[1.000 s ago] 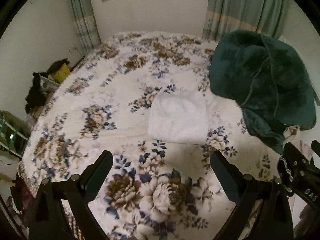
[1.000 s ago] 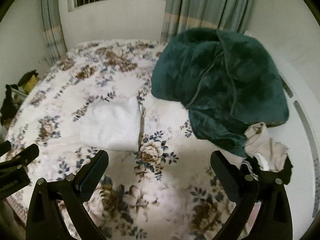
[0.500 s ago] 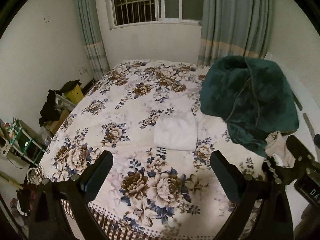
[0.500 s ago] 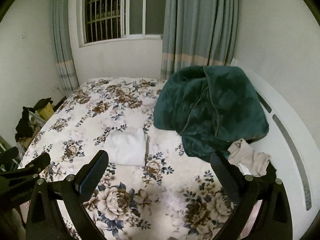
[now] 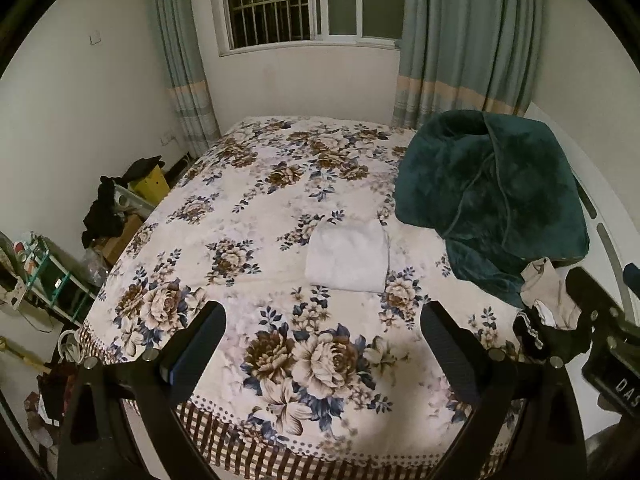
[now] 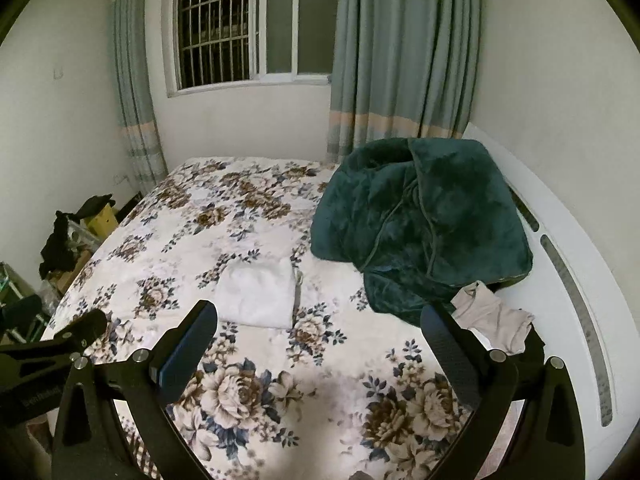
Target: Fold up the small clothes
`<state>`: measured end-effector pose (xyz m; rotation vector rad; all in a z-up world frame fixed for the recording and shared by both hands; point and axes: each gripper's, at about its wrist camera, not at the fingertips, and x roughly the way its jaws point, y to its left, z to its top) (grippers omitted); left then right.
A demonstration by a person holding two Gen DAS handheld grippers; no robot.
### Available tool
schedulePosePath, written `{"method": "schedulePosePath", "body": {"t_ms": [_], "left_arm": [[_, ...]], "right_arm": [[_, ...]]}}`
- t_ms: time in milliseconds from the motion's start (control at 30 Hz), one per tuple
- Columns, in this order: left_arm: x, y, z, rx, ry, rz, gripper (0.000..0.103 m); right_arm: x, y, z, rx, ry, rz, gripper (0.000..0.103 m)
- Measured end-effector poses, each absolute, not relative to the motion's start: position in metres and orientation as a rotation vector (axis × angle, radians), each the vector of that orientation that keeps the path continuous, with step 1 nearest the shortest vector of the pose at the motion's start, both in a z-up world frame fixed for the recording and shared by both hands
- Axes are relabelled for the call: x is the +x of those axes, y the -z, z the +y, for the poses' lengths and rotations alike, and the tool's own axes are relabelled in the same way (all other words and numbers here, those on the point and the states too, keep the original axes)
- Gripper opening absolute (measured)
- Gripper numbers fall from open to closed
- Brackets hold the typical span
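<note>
1. Your left gripper and right gripper both hang above the near edge of the floral bedspread, jaws spread wide, holding nothing.
2. One folded white garment lies mid-bed at 12 o'clock of your left gripper, at 11 o'clock of your right.
3. It looks soft, light and limp; pinch it at an edge or corner.
4. One small heap of beige and dark clothes sits at 2 o'clock of your right gripper, touching one green blanket.
</note>
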<state>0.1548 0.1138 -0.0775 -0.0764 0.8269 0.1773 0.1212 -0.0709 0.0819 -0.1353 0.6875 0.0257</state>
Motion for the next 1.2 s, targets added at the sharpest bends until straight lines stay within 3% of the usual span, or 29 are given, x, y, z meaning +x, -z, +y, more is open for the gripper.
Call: {"method": "schedulePosePath", "body": {"t_ms": [1200], "left_arm": [[0.160, 0.047, 0.107, -0.065, -0.175, 0.812, 0.100]], "right_arm": [[0.141, -0.103, -0.077, -0.136, -0.062, 0.696, 0.103]]}}
